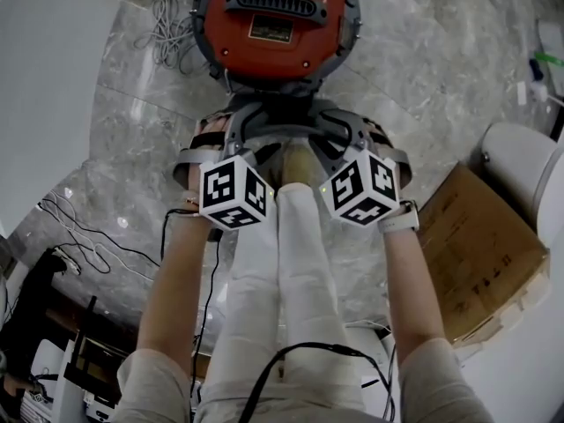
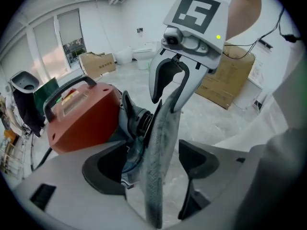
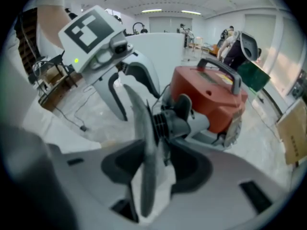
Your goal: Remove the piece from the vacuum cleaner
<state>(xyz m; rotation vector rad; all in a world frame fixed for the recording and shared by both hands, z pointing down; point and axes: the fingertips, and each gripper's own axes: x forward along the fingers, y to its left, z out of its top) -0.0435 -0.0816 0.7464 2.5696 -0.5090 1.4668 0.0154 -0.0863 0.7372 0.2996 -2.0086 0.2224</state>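
Observation:
The red vacuum cleaner [image 1: 273, 20] stands on the marble floor ahead of me. A grey ribbed coupling [image 3: 168, 121] sticks out of its near side. On that coupling sits a thin grey disc-shaped piece [image 2: 158, 157], seen edge-on. My left gripper [image 1: 231, 137] and right gripper [image 1: 339, 139] face each other across the piece from either side. In the left gripper view the disc stands between the dark pads [image 2: 103, 169] with a gap on each side. The right gripper view shows the same around the disc [image 3: 144, 176]. Both grippers are open.
My legs in white trousers [image 1: 282, 271] are below the grippers. A cardboard box [image 1: 480, 254] lies to the right, beside a white rounded fixture [image 1: 520, 161]. Loose cables [image 1: 163, 33] lie left of the vacuum, more wires [image 1: 70, 227] at lower left.

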